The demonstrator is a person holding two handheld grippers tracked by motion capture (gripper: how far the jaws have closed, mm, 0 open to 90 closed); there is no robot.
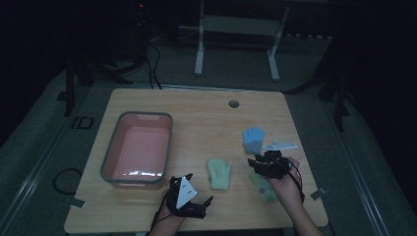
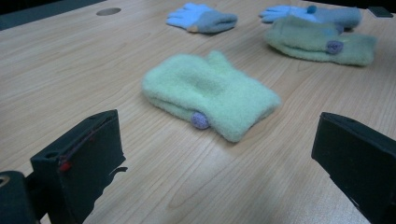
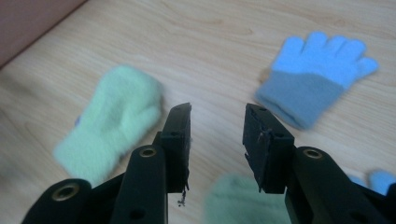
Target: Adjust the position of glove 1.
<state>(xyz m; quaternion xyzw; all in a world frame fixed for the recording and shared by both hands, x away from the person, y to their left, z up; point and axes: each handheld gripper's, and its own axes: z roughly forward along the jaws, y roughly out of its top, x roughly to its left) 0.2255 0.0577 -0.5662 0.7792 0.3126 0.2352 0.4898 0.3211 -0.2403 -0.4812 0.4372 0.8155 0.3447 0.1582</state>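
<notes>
A pale green mitten [image 1: 219,173] with a small purple button lies flat at the table's middle [image 2: 210,93] [image 3: 112,121]. My left gripper [image 1: 196,199] [image 2: 217,135] hovers just short of it at the front edge, jaws wide open and empty. A blue glove with a grey-blue cuff [image 1: 253,139] [image 2: 203,17] [image 3: 313,74] lies farther back on the right. My right gripper [image 1: 260,164] [image 3: 218,112] is open above the bare wood between mitten and glove, holding nothing. A second green mitten [image 1: 263,189] [image 2: 322,42] [image 3: 233,200] lies beneath the right hand. A second blue glove [image 2: 313,11] rests behind it.
A pink basin with a grey rim [image 1: 169,142] stands on the left half of the table, nothing seen inside. A round cable hole [image 1: 233,103] sits near the far edge. Beyond the table are a white desk frame [image 1: 236,29] and cables on the floor.
</notes>
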